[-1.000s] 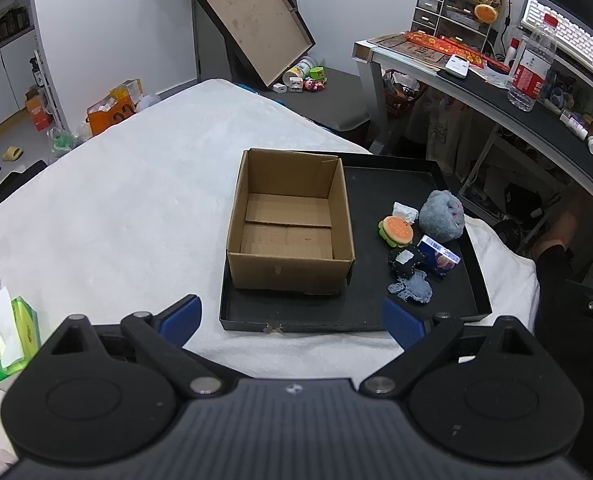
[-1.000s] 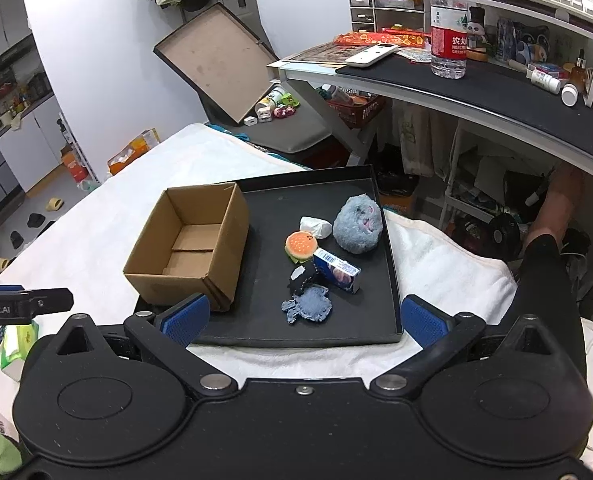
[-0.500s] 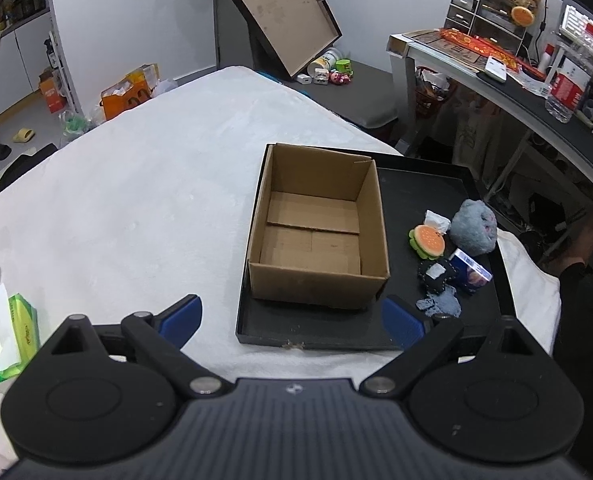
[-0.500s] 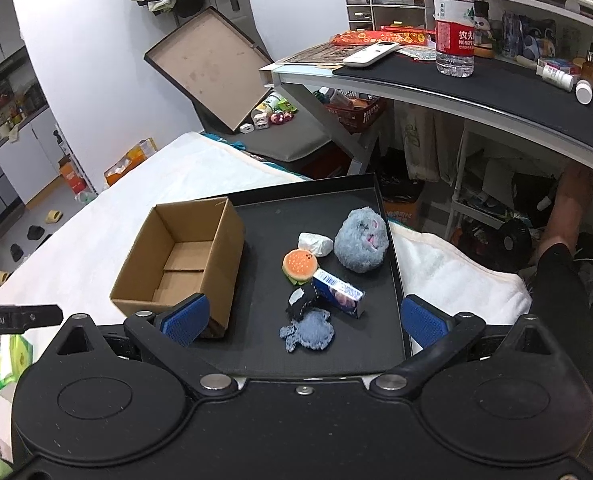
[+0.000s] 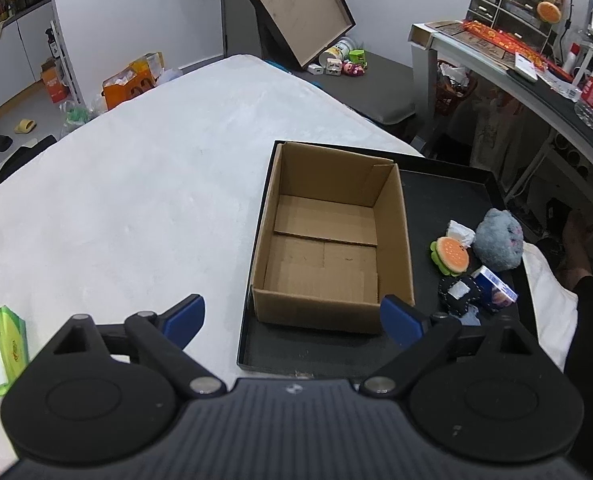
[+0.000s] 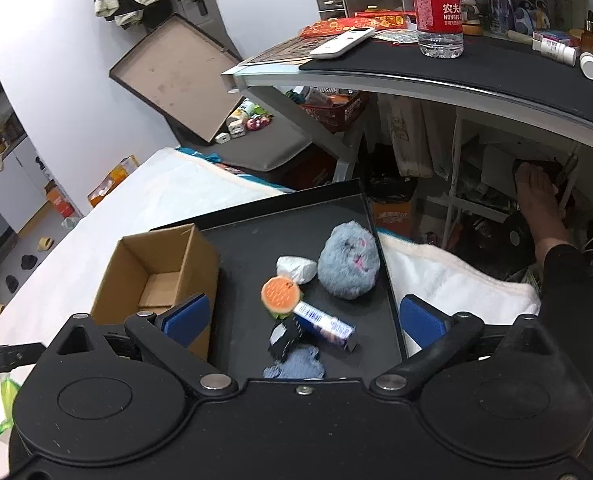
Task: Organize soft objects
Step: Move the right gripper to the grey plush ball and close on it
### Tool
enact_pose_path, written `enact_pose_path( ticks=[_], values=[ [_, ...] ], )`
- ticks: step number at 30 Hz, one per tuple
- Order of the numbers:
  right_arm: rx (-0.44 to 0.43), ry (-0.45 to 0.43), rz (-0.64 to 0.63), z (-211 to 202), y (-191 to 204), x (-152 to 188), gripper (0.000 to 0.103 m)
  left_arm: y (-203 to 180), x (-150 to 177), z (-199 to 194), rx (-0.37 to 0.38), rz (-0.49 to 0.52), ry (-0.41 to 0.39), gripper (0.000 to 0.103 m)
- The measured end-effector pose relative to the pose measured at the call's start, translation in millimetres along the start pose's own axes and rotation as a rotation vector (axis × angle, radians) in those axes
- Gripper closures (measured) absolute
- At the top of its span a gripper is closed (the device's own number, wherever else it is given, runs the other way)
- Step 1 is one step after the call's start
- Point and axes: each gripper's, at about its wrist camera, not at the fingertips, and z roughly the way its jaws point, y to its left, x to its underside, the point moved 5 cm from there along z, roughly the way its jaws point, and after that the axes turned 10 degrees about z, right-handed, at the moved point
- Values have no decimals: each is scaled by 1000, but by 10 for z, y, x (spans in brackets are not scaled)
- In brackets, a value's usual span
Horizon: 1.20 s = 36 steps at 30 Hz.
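On a white-covered bed, a black tray (image 5: pixel 448 194) holds an empty cardboard box (image 5: pixel 328 240) beside a cluster of soft toys (image 6: pixel 350 266), while left tool (image 5: pixel 292 314) and right tool (image 6: pixel 304 316) hover spread, holding nothing.

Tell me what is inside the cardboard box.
The cardboard box holds nothing visible: only its bare flap floor shows in the left wrist view. The near wall hides a thin strip of floor just behind it.
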Motion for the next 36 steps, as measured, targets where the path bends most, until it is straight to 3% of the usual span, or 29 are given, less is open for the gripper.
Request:
enact_pose_path(
  ticks=[12,22,36],
  values=[
    [5,40,47,621,-171,-178,1,56,-181,392,-31,-17,47,9],
    [38,96,63,1144,-334,-338,4,93,-276,801,-60,-47,112,16],
    [60,144,66,1702,-531,-277,5,145,-265,1250,-113,-64,187,35]
  ],
)
